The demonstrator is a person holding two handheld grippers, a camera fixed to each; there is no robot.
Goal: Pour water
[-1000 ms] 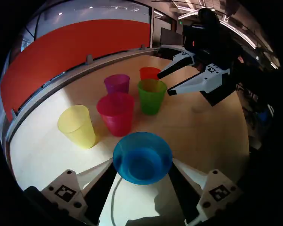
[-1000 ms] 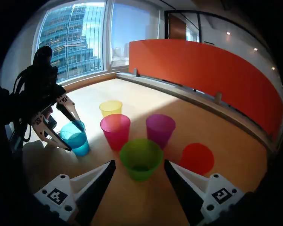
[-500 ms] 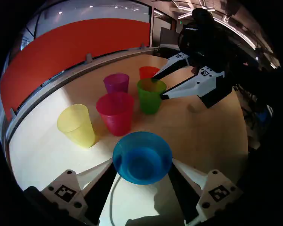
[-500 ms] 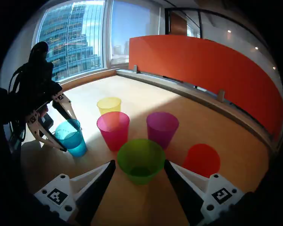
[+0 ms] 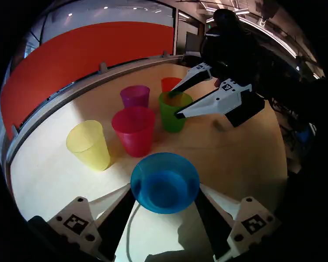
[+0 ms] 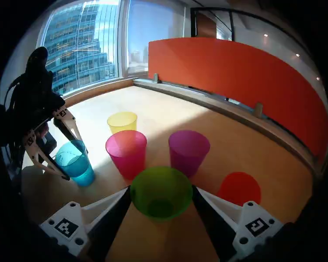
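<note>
A blue cup (image 5: pixel 165 185) stands between the fingers of my left gripper (image 5: pixel 165 188), which press on both of its sides. In the right gripper view, the same blue cup (image 6: pixel 78 172) rests on the table, with the left gripper (image 6: pixel 75 164) held by a person's hand at the left. A green cup (image 6: pixel 160 198) sits between the fingers of my right gripper (image 6: pixel 161 190), which is open with one finger along each side. In the left gripper view, the right gripper (image 5: pixel 173 105) straddles the green cup (image 5: pixel 170 121).
Yellow (image 5: pixel 88 146), pink (image 5: pixel 134 135), purple (image 5: pixel 135 96) and red (image 5: pixel 170 83) cups stand close together on the light wooden table (image 5: pixel 234 153). An orange partition (image 6: pixel 234 74) runs along the far edge. Large windows (image 6: pixel 85 43) are behind the left gripper.
My right gripper has moved forward, so the green cup now lies between its fingers instead of ahead of them. The left gripper and blue cup have stayed put.
</note>
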